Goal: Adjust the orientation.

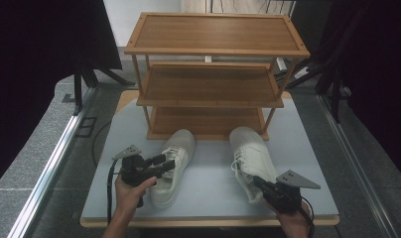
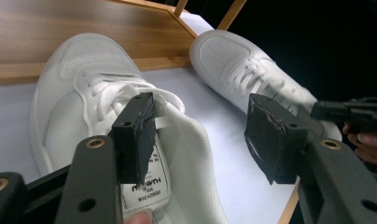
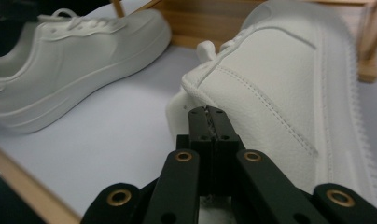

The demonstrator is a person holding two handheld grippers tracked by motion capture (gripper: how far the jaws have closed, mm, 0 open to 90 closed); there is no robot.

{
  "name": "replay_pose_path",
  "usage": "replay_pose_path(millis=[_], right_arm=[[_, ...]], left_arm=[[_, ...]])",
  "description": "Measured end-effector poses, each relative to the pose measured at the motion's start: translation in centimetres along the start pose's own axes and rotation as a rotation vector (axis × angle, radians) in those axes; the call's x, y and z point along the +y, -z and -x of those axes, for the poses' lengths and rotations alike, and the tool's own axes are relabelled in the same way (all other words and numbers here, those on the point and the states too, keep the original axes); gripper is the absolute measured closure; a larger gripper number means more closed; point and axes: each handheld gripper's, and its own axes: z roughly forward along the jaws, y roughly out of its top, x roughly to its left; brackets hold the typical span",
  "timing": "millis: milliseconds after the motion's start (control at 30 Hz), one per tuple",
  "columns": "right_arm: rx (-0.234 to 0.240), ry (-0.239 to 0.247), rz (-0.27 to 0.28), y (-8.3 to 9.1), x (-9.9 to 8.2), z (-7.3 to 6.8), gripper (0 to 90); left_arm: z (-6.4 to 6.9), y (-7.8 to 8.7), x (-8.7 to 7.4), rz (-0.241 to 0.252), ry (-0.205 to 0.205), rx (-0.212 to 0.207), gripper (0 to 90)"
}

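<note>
Two white sneakers lie on the table in front of a wooden rack. My left gripper (image 1: 164,162) (image 2: 200,119) is open and straddles the left sneaker's (image 1: 181,144) (image 2: 70,93) collar wall. One pad (image 2: 137,135) is inside the opening by the tongue label, and the other stands outside over the table. My right gripper (image 1: 256,181) (image 3: 209,114) is shut with nothing between its pads. Its tips sit right at the heel of the right sneaker (image 1: 248,148) (image 3: 280,84). Whether they touch it I cannot tell. The left sneaker (image 3: 84,46) lies farther off in the right gripper view.
A three-shelf wooden shoe rack (image 1: 208,84) stands at the back of the pale blue table (image 1: 208,198), with its shelves bare. Dark drapes and metal rails flank the table. The right gripper (image 2: 333,111) and its hand show at the right edge of the left gripper view.
</note>
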Motion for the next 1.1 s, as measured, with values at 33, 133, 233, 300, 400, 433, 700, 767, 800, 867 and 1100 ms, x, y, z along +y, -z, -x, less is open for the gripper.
replay_pose_path(millis=[33,133,233,300,400,433,700,767,800,867,1100], right_arm=[[-0.032,-0.003,0.022,0.2,-0.1,0.5,90.0],[-0.049,-0.02,0.039,0.4,-0.1,1.1,90.0],[-0.1,-0.053,0.059,0.7,-0.3,2.4,90.0],[-0.094,-0.079,0.066,0.8,-0.3,2.9,90.0],[-0.102,-0.142,0.089,1.2,-0.6,4.7,90.0],[-0.111,-0.156,0.09,1.3,-0.7,5.1,90.0],[-0.082,-0.233,0.094,1.8,-1.9,7.7,88.4],[-0.093,-0.215,0.085,1.8,-1.7,7.5,88.1],[-0.117,-0.197,0.085,1.9,-1.5,7.0,88.2],[-0.106,-0.185,0.095,2.2,-1.1,6.3,88.4],[-0.064,-0.031,0.042,1.4,0.1,2.2,87.8]], left_arm=[[0.1,-0.1,-0.1,-0.008,-0.006,-0.004,42.7],[0.2,-0.2,-0.1,-0.015,-0.016,-0.003,42.5],[0.3,-0.3,-0.2,-0.023,-0.022,-0.003,42.4],[0.3,-0.3,-0.3,-0.025,-0.018,-0.001,42.4],[0.3,-0.4,-0.4,-0.026,-0.015,0.002,42.6],[0.3,-0.4,-0.4,-0.027,-0.015,0.002,42.6],[0.3,-0.5,-0.5,-0.027,-0.009,0.004,42.8],[0.3,-0.4,-0.5,-0.027,-0.008,0.004,42.8],[0.3,-0.3,-0.4,-0.022,-0.007,0.003,42.8],[0.2,-0.3,-0.4,-0.019,-0.004,0.003,42.9],[0.2,-0.3,-0.4,-0.022,0.001,-0.002,42.9]])
